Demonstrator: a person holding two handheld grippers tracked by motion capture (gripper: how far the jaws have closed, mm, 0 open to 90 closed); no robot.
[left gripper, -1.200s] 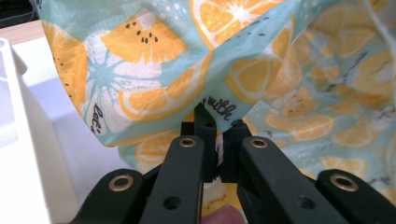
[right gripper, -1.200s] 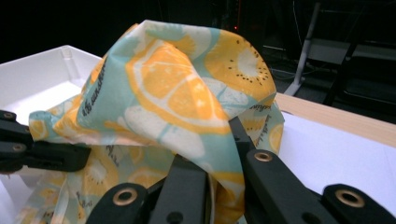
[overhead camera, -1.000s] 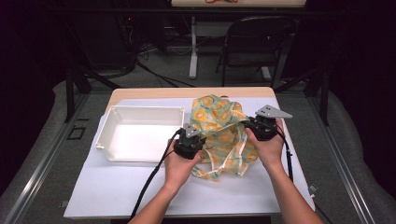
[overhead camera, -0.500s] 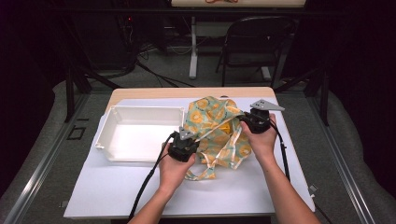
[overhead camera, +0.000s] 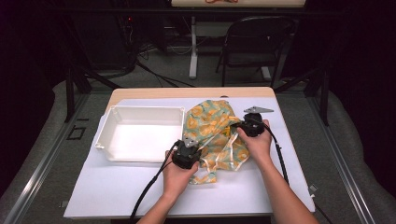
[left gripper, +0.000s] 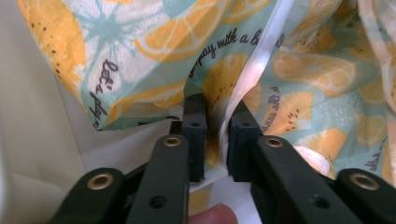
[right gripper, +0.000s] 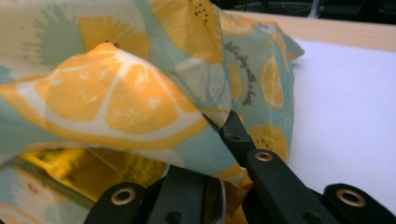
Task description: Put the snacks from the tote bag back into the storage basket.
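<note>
Lemon-print cloth point(overhead camera: 215, 135) lay bunched on the table point(overhead camera: 261, 191) beside the white tray point(overhead camera: 140, 133). Both the left gripper point(overhead camera: 194, 151) and right gripper point(overhead camera: 243, 125), clamped on folds, had drawn nearer the person since a second earlier, suggesting folding was underway.

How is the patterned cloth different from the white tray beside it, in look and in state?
The cloth is printed with orange slices on pale green; the tray is plain white. The cloth lies crumpled and soft; the tray is rigid and rectangular. Both tongs, left and right, are shut on the cloth, while nothing holds the tray. Both rest on the white sheet covering the table.
</note>
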